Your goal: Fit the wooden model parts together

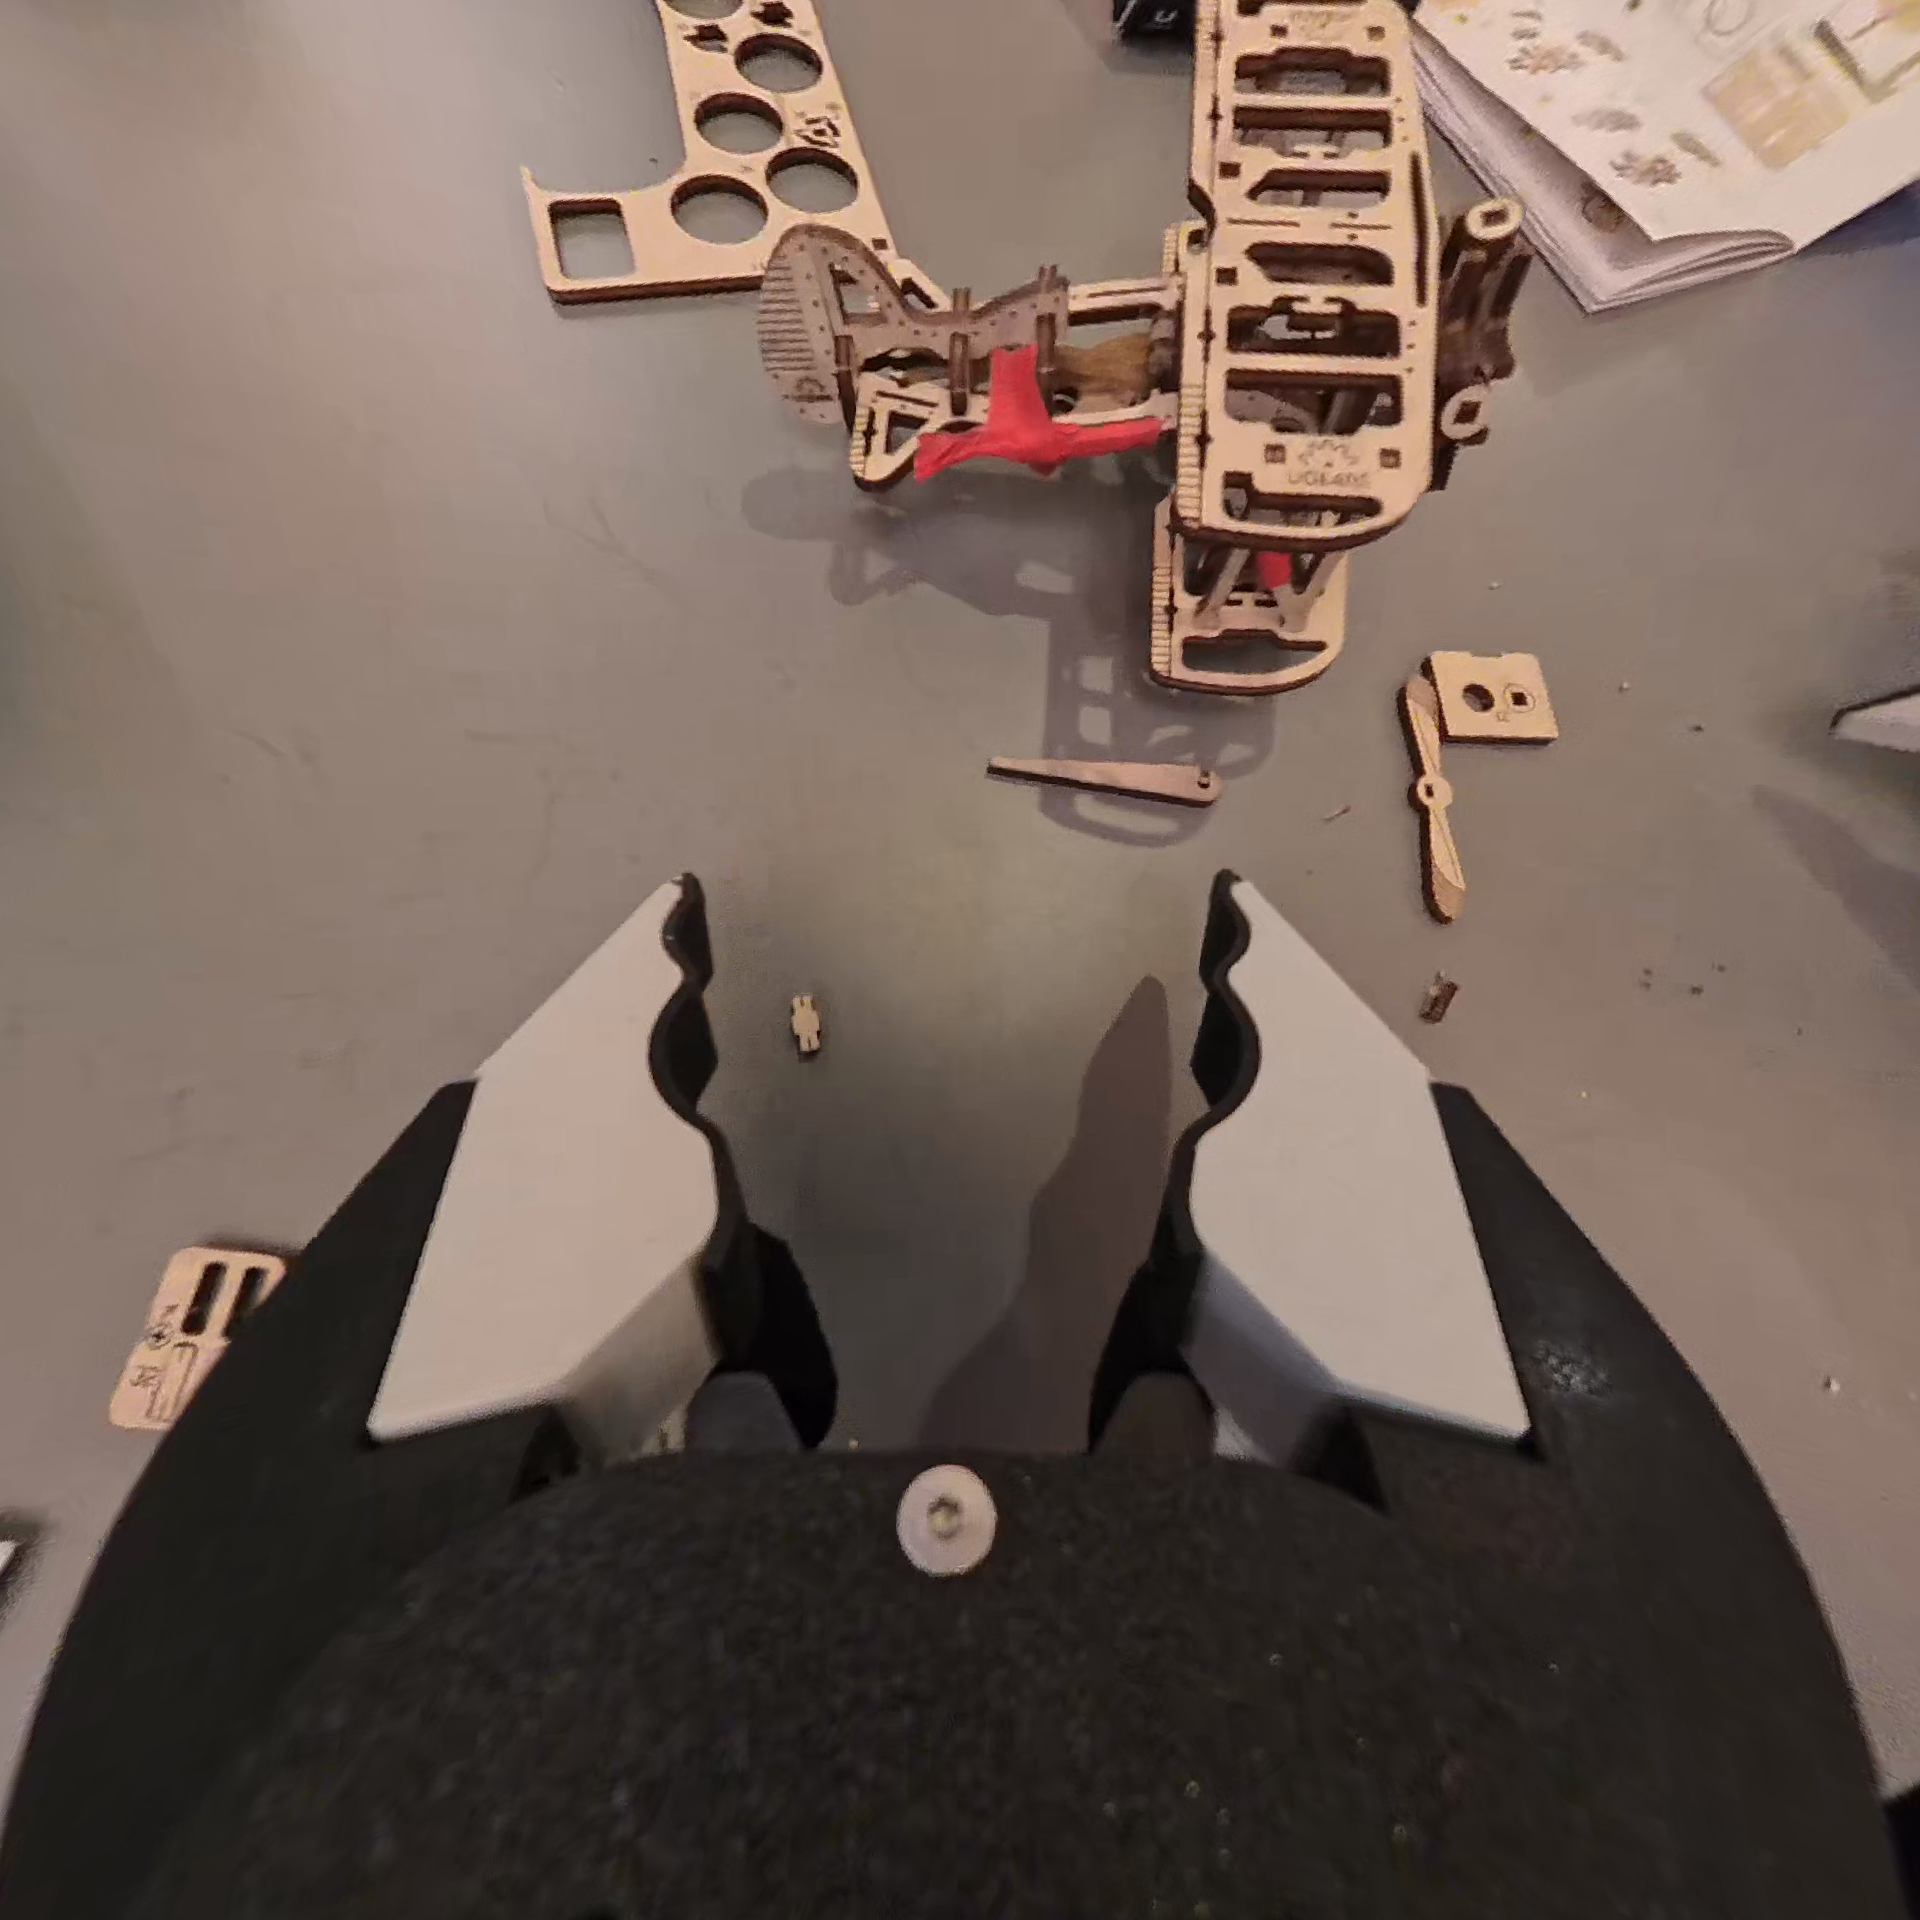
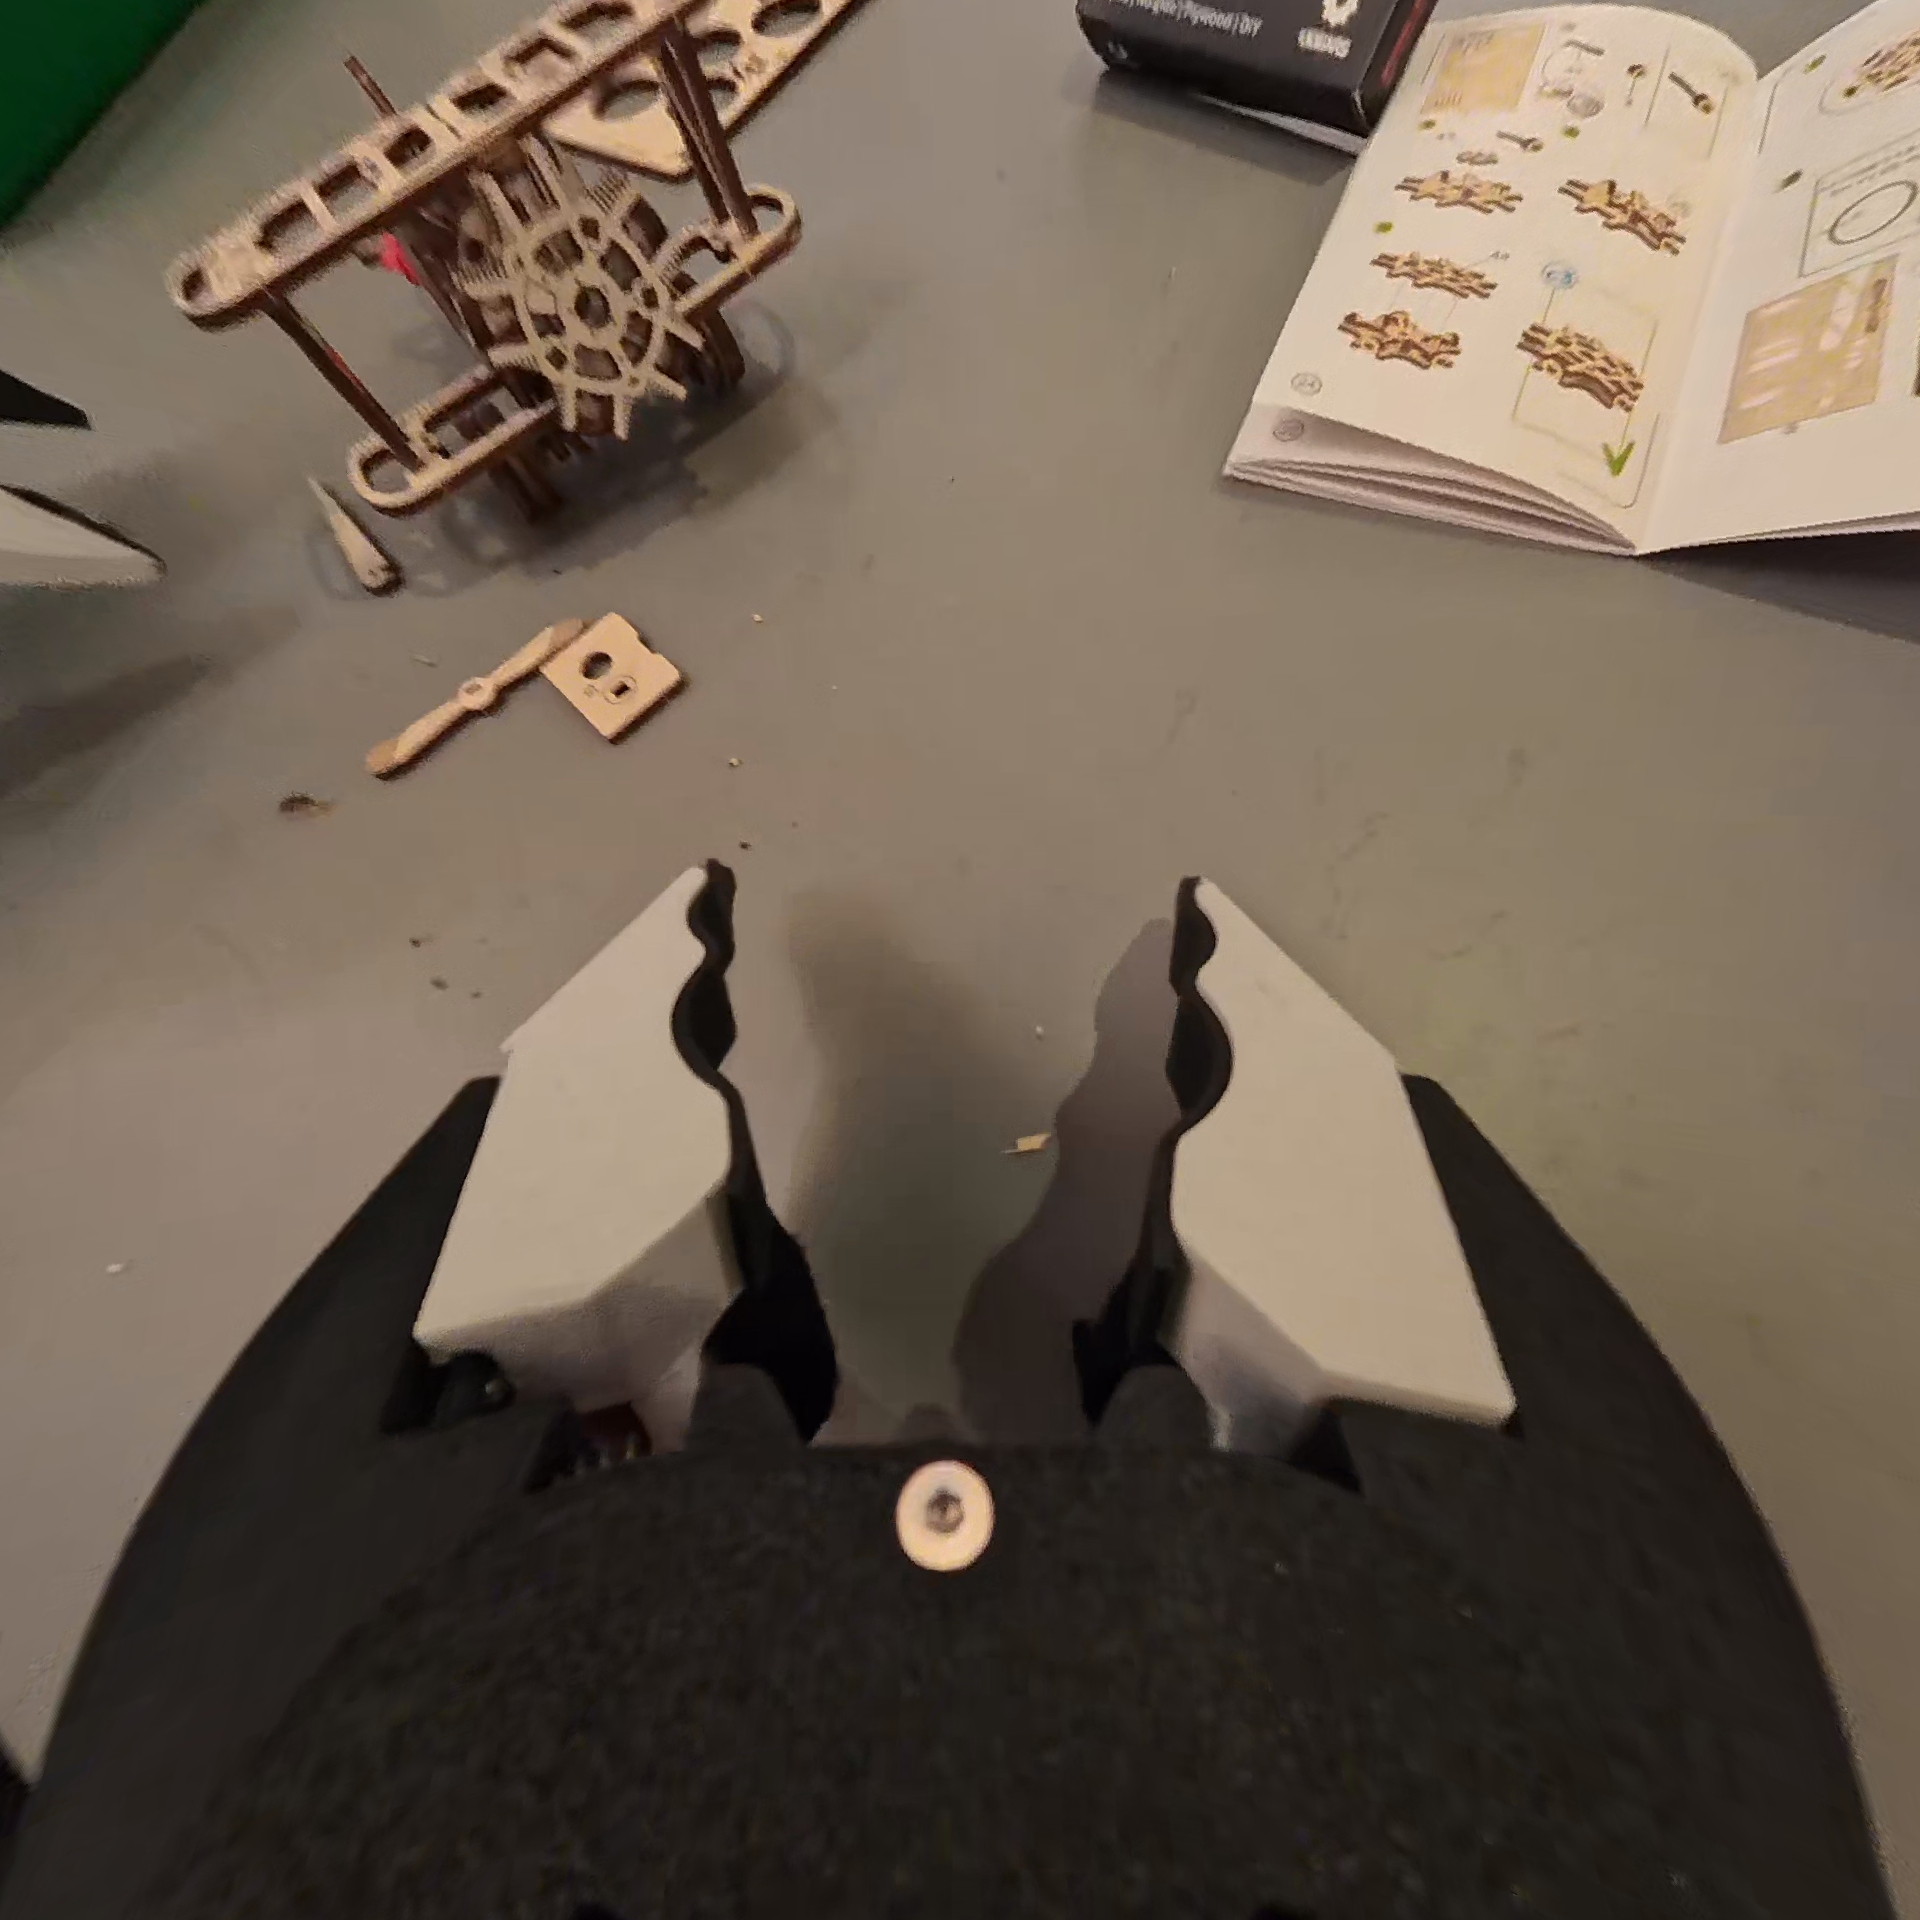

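Note:
A wooden biplane model [image 1: 1226, 343] with red tape on its body stands on the grey table; the right wrist view shows it from the front [image 2: 499, 301]. A wooden propeller [image 1: 1434, 800] [image 2: 473, 698] lies beside a small square wooden plate [image 1: 1493, 698] [image 2: 613, 675]. A thin wooden wedge [image 1: 1107, 779] [image 2: 358, 540] lies near the model. A tiny wooden peg [image 1: 805, 1023] lies between my left fingers' tips. My left gripper [image 1: 956, 904] is open and empty, short of the model. My right gripper [image 2: 951, 894] is open and empty, to the right of the loose parts.
A punched-out wooden sheet [image 1: 717, 156] lies behind the model. An open instruction booklet [image 2: 1621, 281] [image 1: 1662, 125] and a black box [image 2: 1247, 52] are at the far right. A small slotted wooden piece [image 1: 187, 1330] lies at the left. The other gripper's finger [image 2: 62, 530] shows at the left edge. It is some 7 cm from my left tips to the wooden propeller [image 1: 1434, 800]. Look for it in the right wrist view [image 2: 467, 697] too. The small square wooden plate [image 2: 613, 675] lies around 8 cm away from my right fingertips. My left wrist view [image 1: 1509, 692] looks at it from another angle.

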Tool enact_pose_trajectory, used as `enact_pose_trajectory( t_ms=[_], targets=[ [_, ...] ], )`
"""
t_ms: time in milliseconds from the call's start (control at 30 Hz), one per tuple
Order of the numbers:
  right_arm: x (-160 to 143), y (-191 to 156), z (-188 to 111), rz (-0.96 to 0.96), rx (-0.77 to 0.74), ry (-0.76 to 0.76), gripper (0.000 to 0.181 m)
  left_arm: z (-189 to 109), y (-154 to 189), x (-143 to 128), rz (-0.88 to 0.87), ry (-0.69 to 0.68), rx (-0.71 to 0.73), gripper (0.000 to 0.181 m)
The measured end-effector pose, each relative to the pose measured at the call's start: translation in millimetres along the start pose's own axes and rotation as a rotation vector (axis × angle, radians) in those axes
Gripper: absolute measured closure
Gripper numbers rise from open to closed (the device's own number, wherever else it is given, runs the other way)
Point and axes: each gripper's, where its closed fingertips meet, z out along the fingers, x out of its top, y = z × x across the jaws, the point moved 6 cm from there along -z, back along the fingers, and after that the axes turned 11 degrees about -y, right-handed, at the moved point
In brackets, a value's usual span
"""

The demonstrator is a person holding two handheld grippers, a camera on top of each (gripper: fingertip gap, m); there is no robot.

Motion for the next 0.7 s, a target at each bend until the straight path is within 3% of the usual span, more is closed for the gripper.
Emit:
enact_pose_trajectory(
  t_ms=[167,300,700],
  targets=[
    [1.1,9.9,7.4,0.01,-0.065,-0.024,0.093,9.9,-10.4,-2.3,-0.035,-0.041,0.061,0.078],
    [4.0,21.4,13.8,0.013,-0.12,-0.057,0.09,13.9,-11.9,-2.0,-0.021,-0.042,0.067,0.08],
    [2.6,23.9,13.6,-0.011,-0.112,-0.068,0.079,16.5,-9.3,-4.8,0.004,-0.071,0.135,0.07]
  ],
)
